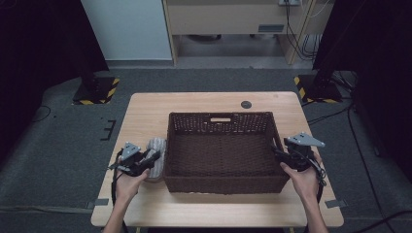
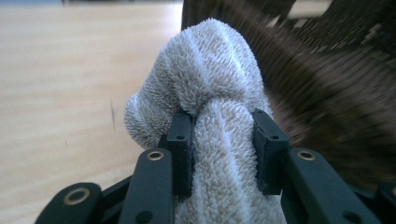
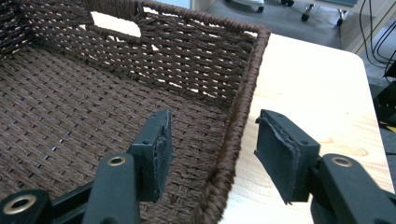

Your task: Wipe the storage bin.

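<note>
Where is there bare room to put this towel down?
The basket floor is bare throughout. Open tabletop lies behind the basket and along the near edge. The left strip is crowded by the towel and left tool; the right tool straddles the basket's right wall.

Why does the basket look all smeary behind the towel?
In the left gripper view the towel is sharp between the jaws, but the basket behind is streaked with blur. In the right gripper view the basket weave is crisp, with light shining through its gaps. In the high view the table is evenly lit, the room's corners dark.
</note>
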`<state>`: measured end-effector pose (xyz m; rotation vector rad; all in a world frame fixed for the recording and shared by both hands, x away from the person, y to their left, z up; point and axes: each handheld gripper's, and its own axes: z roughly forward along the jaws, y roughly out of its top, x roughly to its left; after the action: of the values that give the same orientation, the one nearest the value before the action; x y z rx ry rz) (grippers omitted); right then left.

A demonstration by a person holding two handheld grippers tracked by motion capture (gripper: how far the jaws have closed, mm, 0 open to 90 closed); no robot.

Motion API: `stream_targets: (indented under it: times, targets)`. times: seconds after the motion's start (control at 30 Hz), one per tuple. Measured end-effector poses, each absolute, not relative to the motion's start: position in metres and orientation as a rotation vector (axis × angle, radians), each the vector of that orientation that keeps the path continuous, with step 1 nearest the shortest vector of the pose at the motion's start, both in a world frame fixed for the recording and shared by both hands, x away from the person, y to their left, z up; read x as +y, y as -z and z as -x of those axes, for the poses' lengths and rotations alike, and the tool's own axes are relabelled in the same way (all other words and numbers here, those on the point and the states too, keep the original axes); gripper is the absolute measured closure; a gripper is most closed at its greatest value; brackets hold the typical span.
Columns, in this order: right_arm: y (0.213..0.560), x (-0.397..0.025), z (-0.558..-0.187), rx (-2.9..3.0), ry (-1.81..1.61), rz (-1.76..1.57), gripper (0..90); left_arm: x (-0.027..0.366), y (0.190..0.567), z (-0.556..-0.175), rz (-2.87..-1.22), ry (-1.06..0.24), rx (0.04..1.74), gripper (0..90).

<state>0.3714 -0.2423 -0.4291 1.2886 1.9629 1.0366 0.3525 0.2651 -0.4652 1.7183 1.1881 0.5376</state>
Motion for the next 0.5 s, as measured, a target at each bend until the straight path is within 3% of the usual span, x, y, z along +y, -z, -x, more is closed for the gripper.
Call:
stream_targets:
  times: [0.17, 0.3, 0.5]
  targets:
    - [0.431, -0.248, -0.370, 2.003, -1.019, -1.303, 49.6, 0.266, 0.446, -0.336, -1.699, -0.511, 1.120, 64.1]
    - [0.432, -0.247, -0.369, 2.054, -0.998, -1.309, 60.0, 0.259, 0.450, -0.333, -1.727, -0.510, 1.109, 64.0]
    - [0.432, -0.241, -0.367, 2.028, -0.930, -1.305, 68.5, 0.256, 0.453, -0.337, -1.726, -0.518, 1.122, 64.3]
